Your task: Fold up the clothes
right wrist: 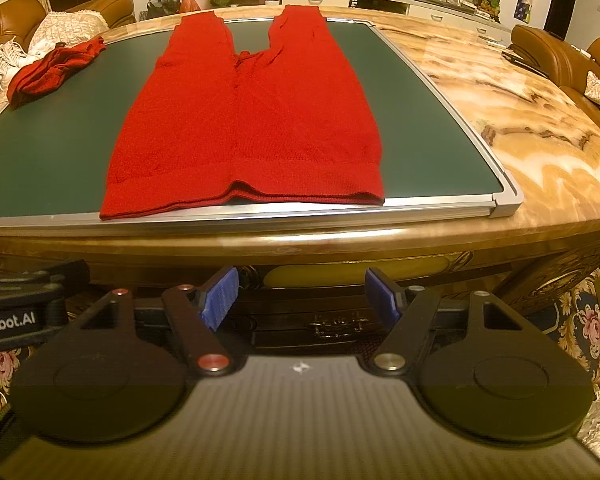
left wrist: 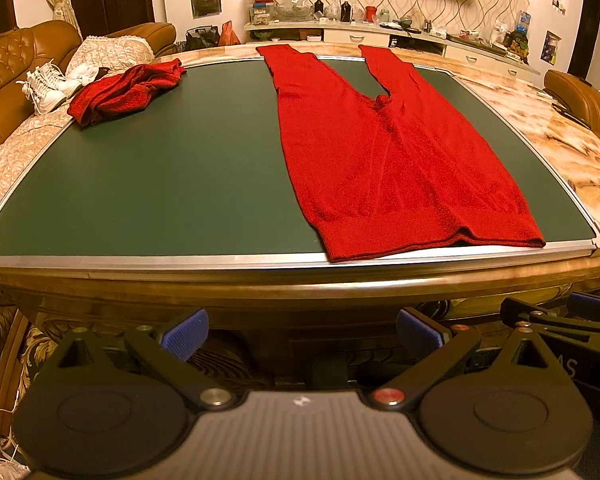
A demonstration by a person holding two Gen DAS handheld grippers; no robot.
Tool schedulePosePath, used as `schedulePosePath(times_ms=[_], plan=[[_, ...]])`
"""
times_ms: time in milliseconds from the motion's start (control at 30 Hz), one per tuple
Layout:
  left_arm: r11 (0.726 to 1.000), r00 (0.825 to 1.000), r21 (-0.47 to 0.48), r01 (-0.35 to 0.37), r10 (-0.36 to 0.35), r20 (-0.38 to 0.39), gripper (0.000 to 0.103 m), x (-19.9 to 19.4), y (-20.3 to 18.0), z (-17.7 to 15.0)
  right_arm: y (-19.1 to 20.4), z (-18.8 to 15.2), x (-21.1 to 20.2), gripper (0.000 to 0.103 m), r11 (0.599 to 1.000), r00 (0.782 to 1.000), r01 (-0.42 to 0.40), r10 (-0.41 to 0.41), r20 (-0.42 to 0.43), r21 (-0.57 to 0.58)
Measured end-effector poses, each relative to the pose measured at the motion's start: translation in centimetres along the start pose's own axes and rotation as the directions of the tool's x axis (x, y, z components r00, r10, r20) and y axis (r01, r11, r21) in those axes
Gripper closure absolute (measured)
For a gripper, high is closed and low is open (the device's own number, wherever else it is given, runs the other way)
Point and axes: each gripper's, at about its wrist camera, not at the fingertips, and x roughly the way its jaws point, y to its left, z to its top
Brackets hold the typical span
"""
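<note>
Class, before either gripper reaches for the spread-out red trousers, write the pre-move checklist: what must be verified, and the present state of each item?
1. Red trousers lie flat, legs pointing away: ok.
2. Waistband reachable at the green mat's near edge: ok.
3. Left gripper open, nothing between its pads: ok.
4. Right gripper open, nothing held: ok.
5. Crumpled red garment lies apart from the trousers: ok.
6. Trouser cuffs stay on the mat: not ok, they run past its far edge.
</note>
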Motion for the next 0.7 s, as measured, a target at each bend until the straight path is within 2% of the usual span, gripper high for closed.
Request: schedulePosePath(times_ms=[700], plan=[[1.0,1.0,0.023,-0.021,0.021,-0.001,0.0,0.35,-0.49,0.14,0.15,0.13,0.36,0.025,1.0,1.0,-0.002,0.002,-0.007,-0.007]])
